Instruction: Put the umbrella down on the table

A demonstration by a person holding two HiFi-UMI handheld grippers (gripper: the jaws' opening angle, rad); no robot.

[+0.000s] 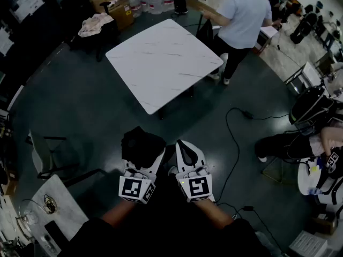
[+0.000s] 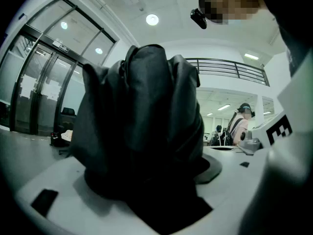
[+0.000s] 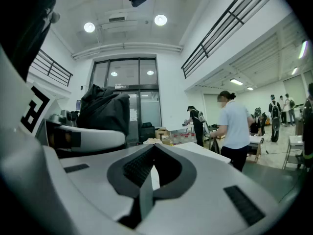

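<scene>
A black folded umbrella (image 1: 142, 142) is bunched between the jaws of my left gripper (image 1: 143, 155), which is shut on it. In the left gripper view the umbrella's dark fabric (image 2: 142, 116) fills the space over the left gripper (image 2: 146, 180) and hides the pads. My right gripper (image 1: 184, 148) is held just right of it, shut and empty; its jaws meet in the right gripper view (image 3: 150, 166), where the umbrella (image 3: 100, 110) shows at the left. The white marble table (image 1: 163, 58) stands some way ahead across the dark floor, and its edge shows beyond the right gripper as well (image 3: 205, 153).
A person in a light shirt (image 1: 244, 20) stands at the table's far right corner. A chair (image 1: 48, 154) and a small marble table (image 1: 59, 202) are at my left. Cables (image 1: 236, 143) run over the floor on the right, near a seated person (image 1: 300, 141). Boxes (image 1: 115, 7) stand at the back.
</scene>
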